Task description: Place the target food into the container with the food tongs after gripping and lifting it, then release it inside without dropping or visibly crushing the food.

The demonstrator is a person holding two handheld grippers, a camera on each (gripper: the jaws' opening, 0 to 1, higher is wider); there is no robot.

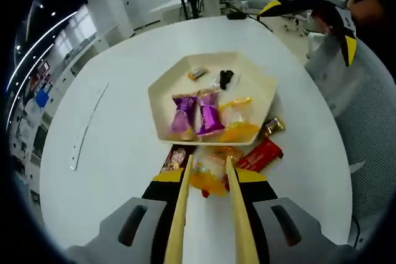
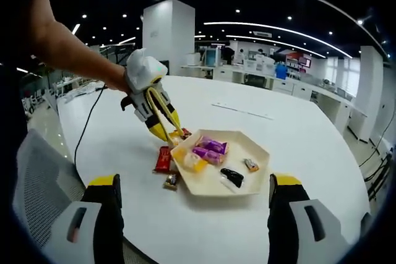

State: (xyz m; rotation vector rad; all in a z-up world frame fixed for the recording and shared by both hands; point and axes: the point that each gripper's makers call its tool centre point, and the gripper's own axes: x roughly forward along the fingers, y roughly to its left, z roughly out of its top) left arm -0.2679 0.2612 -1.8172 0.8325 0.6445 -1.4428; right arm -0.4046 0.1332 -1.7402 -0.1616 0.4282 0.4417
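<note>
Snack packet (image 1: 210, 174), yellow-orange and soft-looking, sits between the two wooden tong (image 1: 207, 214) arms that the left gripper (image 1: 209, 180) carries, right at the near wall of the tray (image 1: 167, 85). The arms look pressed in on it, though whether it is off the table yet I cannot tell. My worry is the wrapper: it looks slick, so a loose pinch could let it slide out on the lift, while a hard squeeze would likely crush what is inside. The tray's near wall is also in the way, and a low carry might clip it and knock the packet free.

Just beside it on the white table (image 1: 111, 153) lie a red bar (image 1: 260, 154), a dark packet (image 1: 176, 157) and a gold sweet (image 1: 272, 127), all outside the tray.

Inside the hexagonal cream tray: two purple wrapped sweets (image 1: 197, 114), a yellow packet (image 1: 235, 119) by the near edge, then a small black piece (image 1: 226, 77) and a small orange one (image 1: 197, 73) toward the far edge.

The right gripper (image 2: 195, 214) hangs back with its jaws spread wide, holding nothing.
</note>
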